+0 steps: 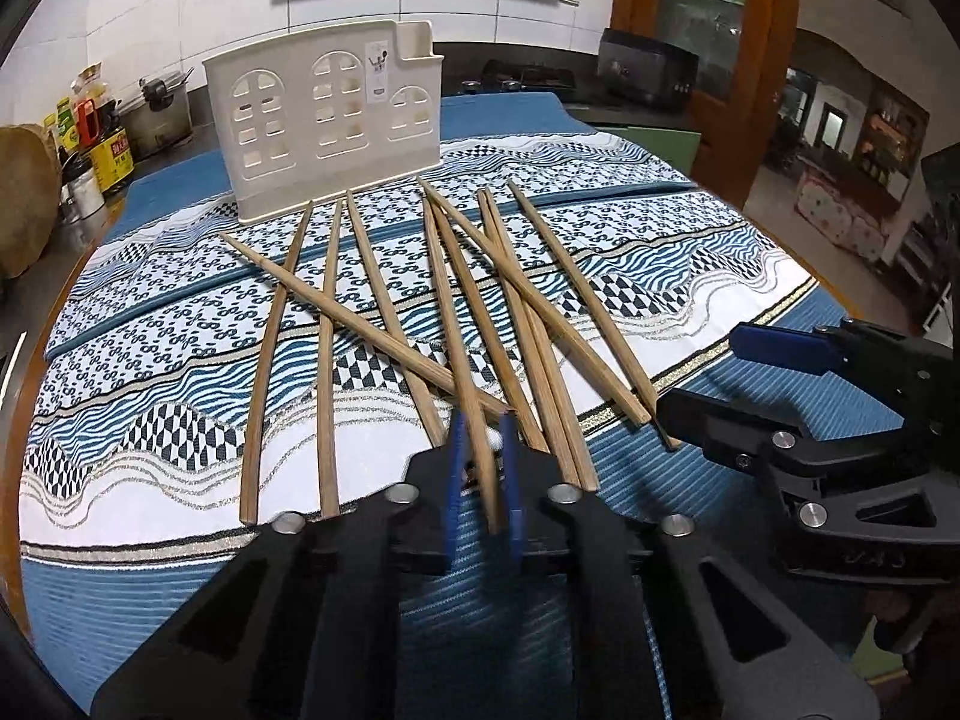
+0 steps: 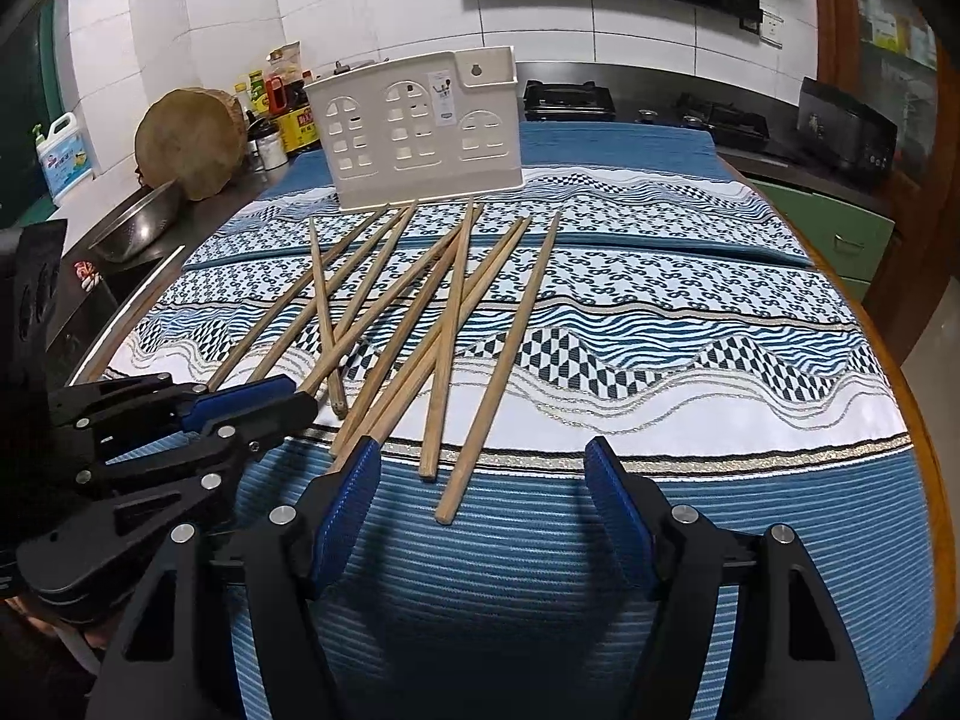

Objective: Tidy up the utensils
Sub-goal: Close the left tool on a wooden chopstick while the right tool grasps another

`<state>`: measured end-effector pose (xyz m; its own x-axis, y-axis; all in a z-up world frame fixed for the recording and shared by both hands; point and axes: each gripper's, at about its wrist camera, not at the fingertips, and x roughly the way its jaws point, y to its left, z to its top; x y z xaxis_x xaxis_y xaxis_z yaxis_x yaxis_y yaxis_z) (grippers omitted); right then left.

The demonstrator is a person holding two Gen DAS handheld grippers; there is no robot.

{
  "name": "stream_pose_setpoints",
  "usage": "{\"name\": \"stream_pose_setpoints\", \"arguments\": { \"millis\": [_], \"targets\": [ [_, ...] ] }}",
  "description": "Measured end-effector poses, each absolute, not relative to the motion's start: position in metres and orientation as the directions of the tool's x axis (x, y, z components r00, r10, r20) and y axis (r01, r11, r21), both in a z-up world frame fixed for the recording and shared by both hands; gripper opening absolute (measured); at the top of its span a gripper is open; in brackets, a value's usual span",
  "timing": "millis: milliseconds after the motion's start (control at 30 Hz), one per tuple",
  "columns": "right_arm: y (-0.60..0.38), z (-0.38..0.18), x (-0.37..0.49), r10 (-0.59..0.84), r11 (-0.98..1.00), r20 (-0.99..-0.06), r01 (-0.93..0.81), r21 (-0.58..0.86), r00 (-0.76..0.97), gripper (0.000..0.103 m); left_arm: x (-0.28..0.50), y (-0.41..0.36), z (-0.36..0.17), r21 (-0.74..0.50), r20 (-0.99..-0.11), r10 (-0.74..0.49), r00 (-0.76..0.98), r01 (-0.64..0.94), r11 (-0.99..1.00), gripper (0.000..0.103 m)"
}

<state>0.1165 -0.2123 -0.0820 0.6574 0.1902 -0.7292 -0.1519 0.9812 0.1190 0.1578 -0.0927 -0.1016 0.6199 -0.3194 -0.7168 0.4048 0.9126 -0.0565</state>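
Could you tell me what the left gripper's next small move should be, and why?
Probably lift. The left gripper is shut on one wooden chopstick at its near end, while the other chopsticks lie crossed on the patterned cloth. Raising it clears the pile before carrying it to the cream plastic utensil holder.

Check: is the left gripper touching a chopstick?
Touching. In the left wrist view, the left gripper has its blue pads closed on one chopstick.

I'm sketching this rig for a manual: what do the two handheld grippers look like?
Both the left gripper and right gripper are matte black plastic, with angular linkage arms pinned by round silver rivets and triangular cut-outs. Their jaws carry ribbed blue pads. No cables or sleeves are visible.
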Motion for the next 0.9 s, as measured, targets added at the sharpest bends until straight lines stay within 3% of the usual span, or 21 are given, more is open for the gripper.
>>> {"name": "stream_pose_setpoints", "arguments": {
  "millis": [233, 533, 833, 900],
  "targets": [
    [-0.21, -0.082, 0.119, 0.217, 0.975, -0.732, -0.172, 0.137, 0.646, 0.055, 0.151, -0.082, -0.093, -0.075, -0.701, -0.326, 0.634, 0.389, 0.918, 0.007],
    [-0.175, -0.072, 0.131, 0.281, 0.948, -0.724, -0.299, 0.108, 0.63, 0.045, 0.123, -0.035, -0.056, -0.116, -0.619, -0.314, 0.72, 0.311, 0.943, 0.006],
    [-0.138, -0.089, 0.163, 0.334, 0.918, -0.764, -0.374, 0.131, 0.553, 0.025, 0.12, 0.007, -0.042, -0.18, -0.58, -0.318, 0.75, 0.263, 0.948, 0.006],
    [-0.134, -0.09, 0.163, 0.334, 0.916, -0.763, -0.382, 0.123, 0.554, 0.024, 0.119, 0.012, -0.041, -0.21, -0.567, -0.345, 0.748, 0.274, 0.939, 0.005]
  ]
}}
